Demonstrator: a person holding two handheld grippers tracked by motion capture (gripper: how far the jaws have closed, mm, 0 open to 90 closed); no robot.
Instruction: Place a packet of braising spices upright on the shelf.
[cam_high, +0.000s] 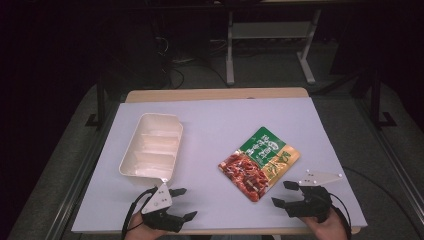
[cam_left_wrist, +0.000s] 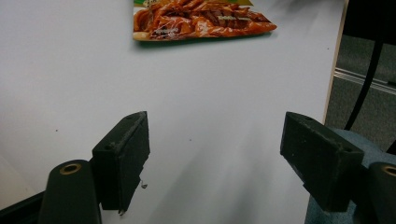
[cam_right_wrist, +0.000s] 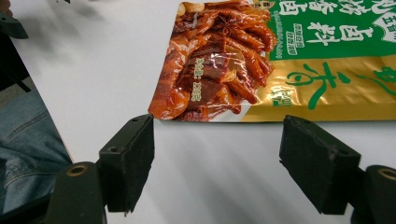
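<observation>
A flat food pouch (cam_high: 260, 163), green and gold with a picture of red braised meat, lies on the white table right of centre. A white divided plastic tray (cam_high: 151, 146) sits to its left. My left gripper (cam_high: 183, 203) rests near the front edge just below the tray, open and holding nothing; the pouch (cam_left_wrist: 201, 21) is far ahead of its jaws. My right gripper (cam_high: 284, 193) stands open at the front right, a short way from the pouch's near corner. In the right gripper view the pouch (cam_right_wrist: 261, 60) lies just beyond the spread jaws, untouched.
The table's front edge (cam_high: 215, 231) runs right under both hands, and its right edge (cam_left_wrist: 335, 60) shows in the left gripper view. A leg in jeans (cam_right_wrist: 23, 140) appears beside the table. Desk legs and cables stand on the floor behind.
</observation>
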